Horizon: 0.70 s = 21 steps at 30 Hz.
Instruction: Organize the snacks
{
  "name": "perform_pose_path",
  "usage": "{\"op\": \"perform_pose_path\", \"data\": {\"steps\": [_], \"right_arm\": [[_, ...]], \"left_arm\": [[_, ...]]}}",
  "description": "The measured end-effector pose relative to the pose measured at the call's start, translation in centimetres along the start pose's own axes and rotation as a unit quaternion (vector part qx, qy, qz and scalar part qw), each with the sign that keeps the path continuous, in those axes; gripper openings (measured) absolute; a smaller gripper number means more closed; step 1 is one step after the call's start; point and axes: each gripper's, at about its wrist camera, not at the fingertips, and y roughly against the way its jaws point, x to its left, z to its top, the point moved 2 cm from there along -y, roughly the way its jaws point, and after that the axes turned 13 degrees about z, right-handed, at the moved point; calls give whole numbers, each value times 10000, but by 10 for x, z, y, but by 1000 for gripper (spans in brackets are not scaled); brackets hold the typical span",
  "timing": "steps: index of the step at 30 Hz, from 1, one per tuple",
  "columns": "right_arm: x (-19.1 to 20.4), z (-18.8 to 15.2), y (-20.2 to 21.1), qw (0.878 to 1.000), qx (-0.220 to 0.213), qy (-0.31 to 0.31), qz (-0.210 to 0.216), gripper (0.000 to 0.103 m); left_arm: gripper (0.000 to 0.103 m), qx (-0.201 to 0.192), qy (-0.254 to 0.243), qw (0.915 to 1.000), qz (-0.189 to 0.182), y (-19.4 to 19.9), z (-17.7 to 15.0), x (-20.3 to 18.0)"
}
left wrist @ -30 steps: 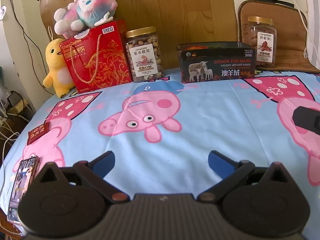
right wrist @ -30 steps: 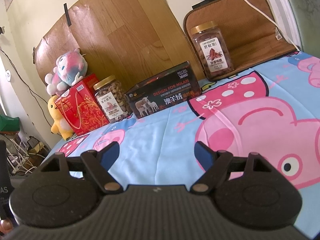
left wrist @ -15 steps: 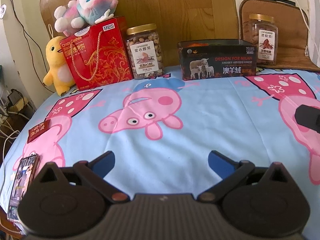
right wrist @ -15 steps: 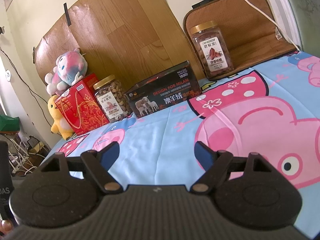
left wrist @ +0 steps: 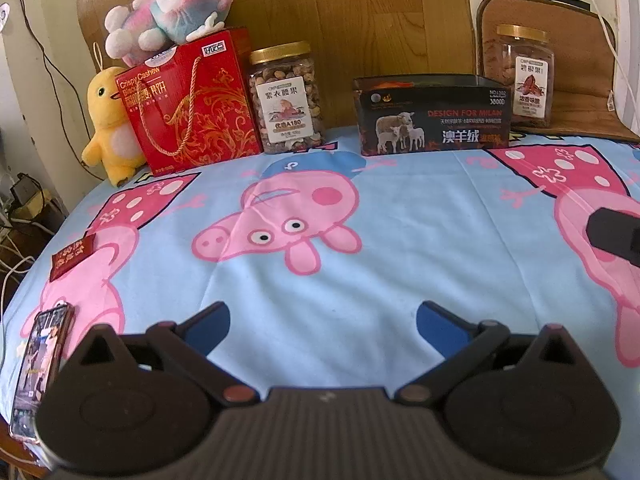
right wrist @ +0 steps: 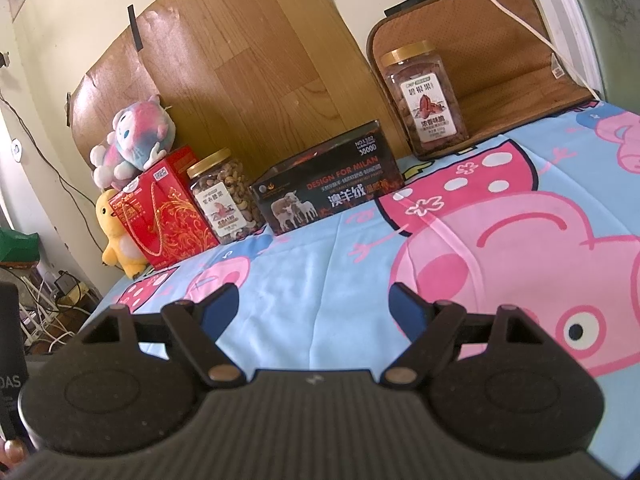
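A table covered with a light-blue cartoon-pig cloth (left wrist: 400, 216) fills both views, and the snacks stand in a row along its far edge against a wood-grain board (left wrist: 360, 20).

At the far left a yellow plush duck (left wrist: 110, 124) stands just beside a red cashew gift box (left wrist: 192, 100) with a gold cord handle; a pink-and-blue plush toy (left wrist: 172, 4) lies on top of that box. Just right of the box, close enough that touching cannot be told, a clear jar of mixed nuts (left wrist: 286, 98) with a gold lid stands upright. Further right, apart from the jar, a dark box printed with sheep (left wrist: 434, 116) sits lengthwise. Behind its right end a second gold-lidded jar, of pecans (left wrist: 520, 76), stands upright on a brown cushion (left wrist: 580, 64) that leans against the wall.

On the near left of the cloth lie a small dark-red snack packet (left wrist: 72, 256) and, nearer still at the table edge, a phone (left wrist: 38, 368) with its screen lit.

The left gripper (left wrist: 322, 322) hovers over the near middle of the cloth, its blue-tipped fingers spread wide with nothing between them. The right gripper (right wrist: 314, 308) is likewise spread and empty above the cloth; part of it shows as a dark shape at the right edge of the left wrist view.
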Motion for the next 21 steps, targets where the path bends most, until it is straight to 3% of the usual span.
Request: {"op": "perform_pose_path", "data": {"steps": [21], "right_arm": [[-1, 0, -1, 10000, 45, 3, 27, 84]], "left_arm": [[103, 115, 29, 9998, -142, -1, 0, -1]]}}
